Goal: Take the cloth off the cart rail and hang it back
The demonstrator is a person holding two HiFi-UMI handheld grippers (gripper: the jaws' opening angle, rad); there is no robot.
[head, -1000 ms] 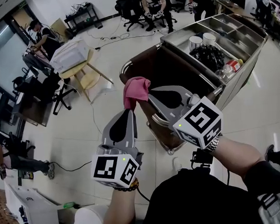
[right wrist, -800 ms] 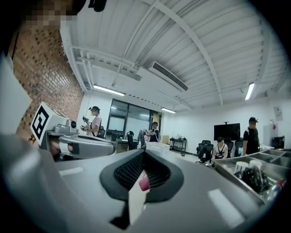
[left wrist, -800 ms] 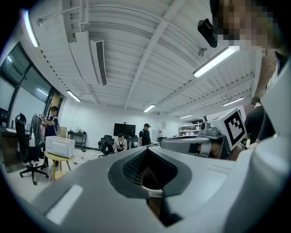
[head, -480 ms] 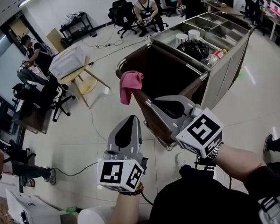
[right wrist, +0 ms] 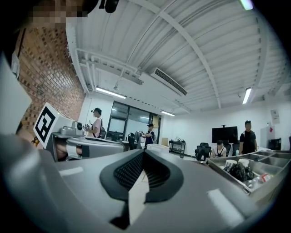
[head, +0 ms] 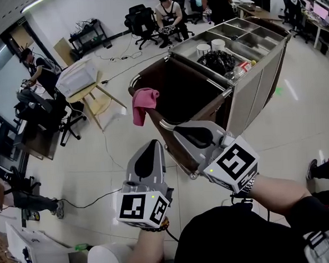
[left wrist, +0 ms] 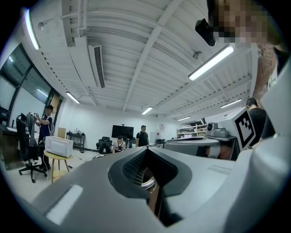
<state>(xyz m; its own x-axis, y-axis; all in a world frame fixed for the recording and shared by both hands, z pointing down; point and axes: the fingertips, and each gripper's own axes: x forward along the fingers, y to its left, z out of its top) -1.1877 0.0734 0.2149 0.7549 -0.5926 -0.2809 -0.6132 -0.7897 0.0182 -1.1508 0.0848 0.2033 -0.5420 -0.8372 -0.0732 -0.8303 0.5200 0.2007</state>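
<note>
The left gripper (left wrist: 148, 151) and the right gripper (right wrist: 144, 154) both have their jaws pressed together with nothing between them. Beyond their tips, and seen only in the head view, the pink cloth (head: 143, 104) drapes over the cart rail (head: 152, 68), its long axis hanging downward.

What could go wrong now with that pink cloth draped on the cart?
The pink cloth hangs bunched at the corner of the cart rail, mostly down one side, so it might slide off onto the floor. The right hand-held gripper, shut and empty, is close to the cart's near edge and could bump it and shake the cloth loose.
</note>
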